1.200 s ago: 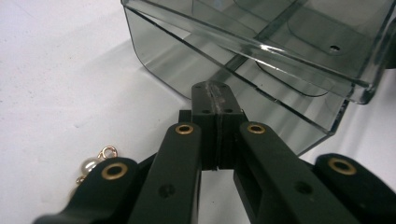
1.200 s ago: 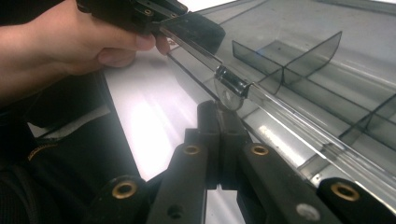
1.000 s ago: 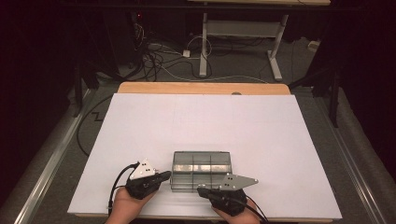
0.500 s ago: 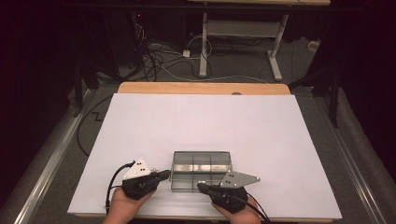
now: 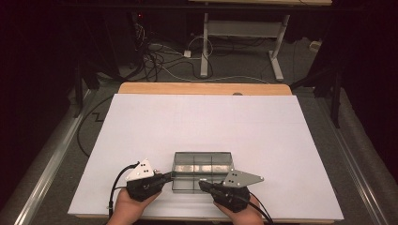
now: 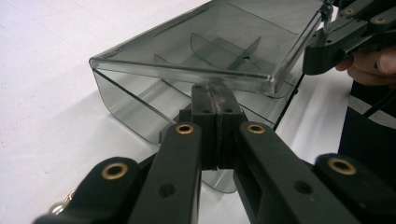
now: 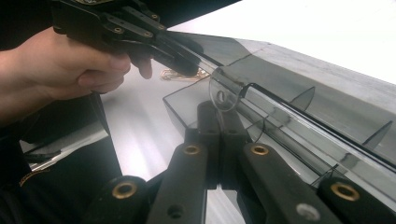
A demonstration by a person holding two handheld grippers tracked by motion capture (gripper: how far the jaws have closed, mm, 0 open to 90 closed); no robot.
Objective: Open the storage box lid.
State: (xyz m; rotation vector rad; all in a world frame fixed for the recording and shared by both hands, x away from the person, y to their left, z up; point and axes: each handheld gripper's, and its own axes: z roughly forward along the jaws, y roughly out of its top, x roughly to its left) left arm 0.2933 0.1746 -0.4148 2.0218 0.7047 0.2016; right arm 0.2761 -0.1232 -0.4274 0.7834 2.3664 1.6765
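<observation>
- A smoky clear box point(image 5: 202, 171) sits on the white table point(image 5: 206, 122), near its front edge, between the two hands.
- From the high view, the left tongs point(image 5: 171, 176) touch the box's left front corner and the right tongs point(image 5: 202, 183) meet its front edge; both grey plates show on top.
- The high view also takes in the wooden strip at the table's far edge, cables point(image 5: 159, 56) on the floor and a white stand point(image 5: 239, 33) beyond.
- The left gripper view brings the box point(image 6: 201, 60) close: its lid is lifted a little from the base, and dividers show through the plastic inside.
- There the left tongs point(image 6: 215, 100) are pressed together, tips right at the lid's rim; I cannot tell whether the rim is pinched.
- The same view catches the right tongs point(image 6: 327, 21) at the box's far corner, with fingers point(image 6: 369, 65) behind.
- The right gripper view shows the right tongs point(image 7: 218, 112) closed together under the lid's small round tab point(image 7: 220, 95).
- It also shows the left hand point(image 7: 60, 70) gripping its tool, the left tongs point(image 7: 194, 65) reaching the lid's edge.
</observation>
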